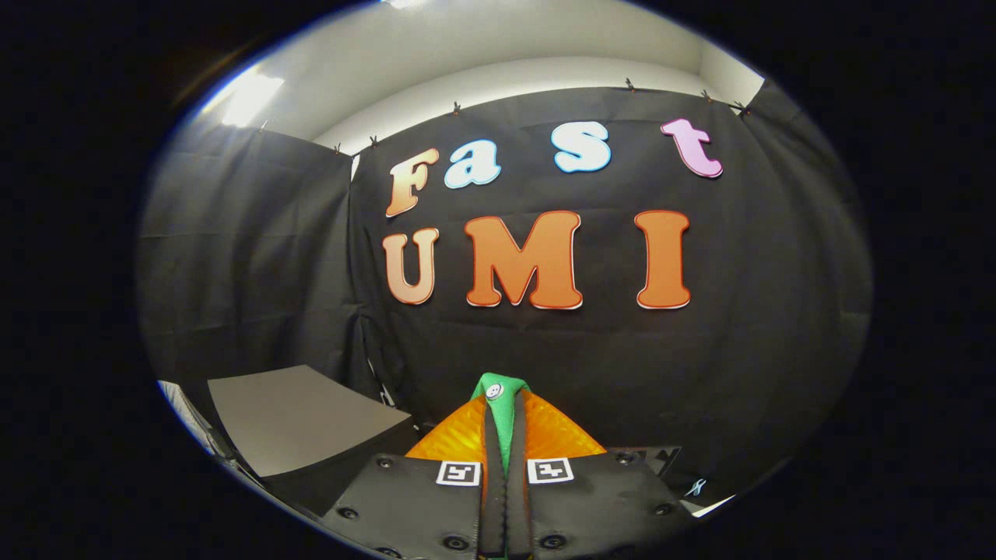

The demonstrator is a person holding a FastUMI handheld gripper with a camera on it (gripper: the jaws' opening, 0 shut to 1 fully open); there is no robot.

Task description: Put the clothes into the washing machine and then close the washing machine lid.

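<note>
Green cloth (garment, seemingly) between tongs

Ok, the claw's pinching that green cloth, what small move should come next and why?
Probably tip the claw downward to find the washing machine. Its fingers are pressed together on the green cloth, held up in front of the black booth wall, with a grey board beside it.

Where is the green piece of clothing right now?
In the gripper view the green garment is pinched between the gripper fingers, its buttoned tip poking out past them, held up before the black cloth wall.
</note>
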